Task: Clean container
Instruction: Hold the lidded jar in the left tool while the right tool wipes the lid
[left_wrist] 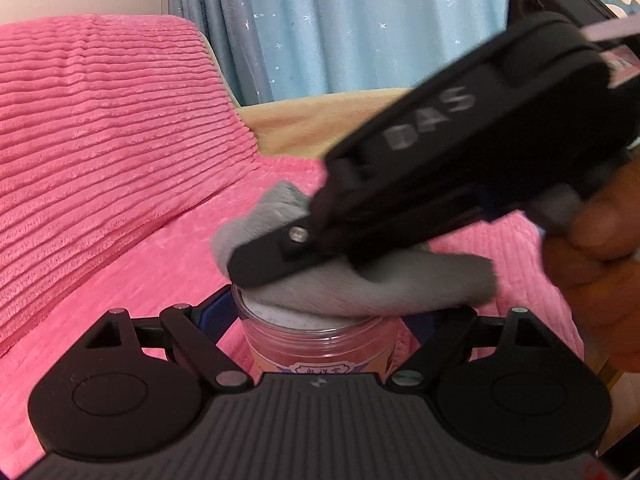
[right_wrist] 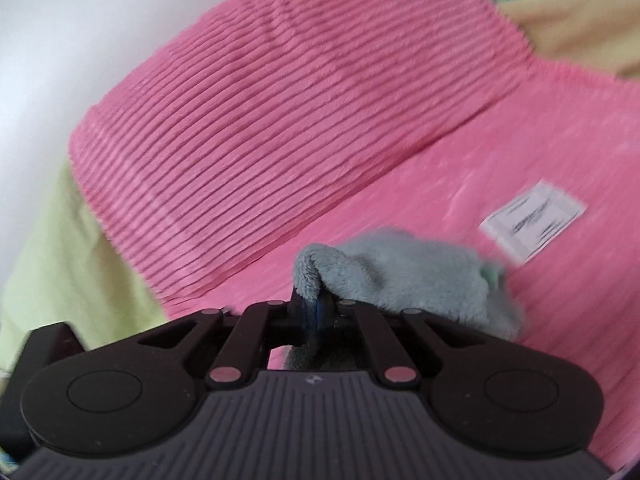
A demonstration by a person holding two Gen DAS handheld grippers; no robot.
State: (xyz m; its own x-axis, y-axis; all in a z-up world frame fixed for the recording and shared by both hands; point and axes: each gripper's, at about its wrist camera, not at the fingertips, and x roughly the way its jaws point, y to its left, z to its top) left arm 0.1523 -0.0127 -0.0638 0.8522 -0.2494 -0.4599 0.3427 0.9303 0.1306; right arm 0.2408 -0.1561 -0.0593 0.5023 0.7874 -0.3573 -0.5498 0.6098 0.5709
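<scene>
A clear round plastic container with a printed label stands upright over the pink blanket. My left gripper is shut on it, one blue-padded finger on each side of its wall. A grey fluffy cloth lies on the container's open top and hides most of the rim. My right gripper comes in from the upper right and presses down on the cloth. In the right wrist view the right gripper is shut on the cloth, which drapes over the fingertips. The container is hidden in that view.
A pink ribbed blanket covers the seat and a raised cushion at the left. A blue starred curtain hangs behind. A person's hand holds the right gripper. A white printed label lies on the blanket.
</scene>
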